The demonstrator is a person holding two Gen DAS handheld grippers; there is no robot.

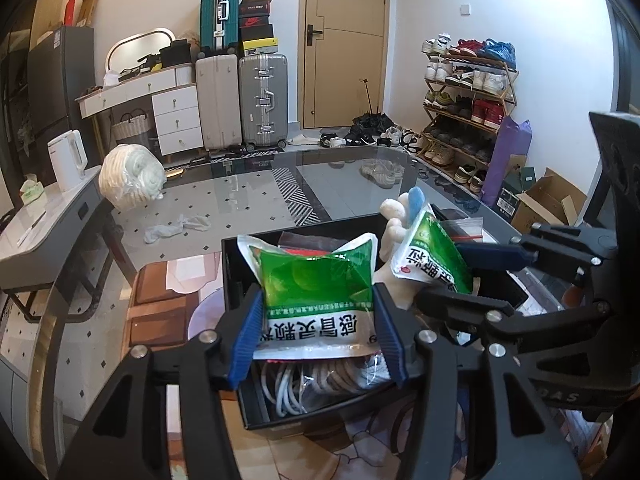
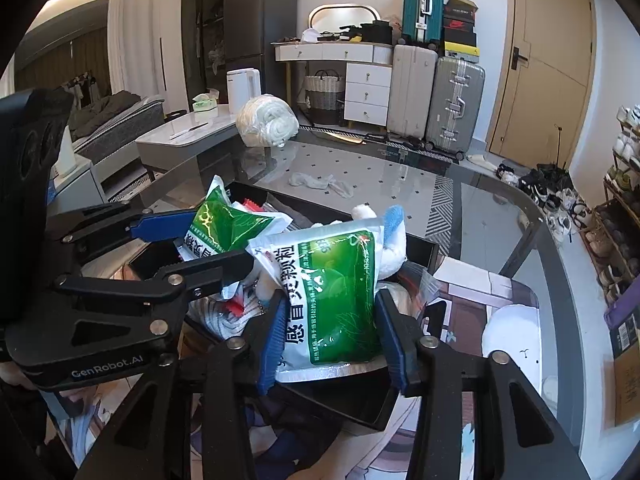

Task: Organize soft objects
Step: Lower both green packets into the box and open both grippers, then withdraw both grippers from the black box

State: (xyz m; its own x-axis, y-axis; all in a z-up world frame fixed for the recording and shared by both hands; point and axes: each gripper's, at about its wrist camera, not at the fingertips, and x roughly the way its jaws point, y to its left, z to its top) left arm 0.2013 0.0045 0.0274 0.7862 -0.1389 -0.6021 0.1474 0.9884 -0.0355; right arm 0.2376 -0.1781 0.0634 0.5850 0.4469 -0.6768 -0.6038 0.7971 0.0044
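Over the black box (image 1: 232,264) my left gripper (image 1: 319,328) is shut on a green-and-white granule pouch (image 1: 316,280), its blue pads pressing both sides. Beside it, to the right, my right gripper (image 1: 442,272) is shut on a second green pouch (image 1: 428,248). In the right wrist view that pouch (image 2: 332,296) stands upright between my right gripper's (image 2: 330,336) pads, above the box rim (image 2: 420,246). My left gripper (image 2: 218,246) comes in from the left with its pouch (image 2: 224,224). A white plush toy (image 2: 394,248) with a blue ear, bagged cables (image 1: 320,384) and zip bags lie in the box.
The box sits on a printed mat on a glass table (image 2: 400,184). A crumpled white cloth (image 2: 320,182) and a wrapped white bundle (image 2: 268,122) lie farther back. A grey side desk with a kettle (image 1: 68,160) stands left; suitcases (image 1: 262,100) and a shoe rack (image 1: 468,92) line the walls.
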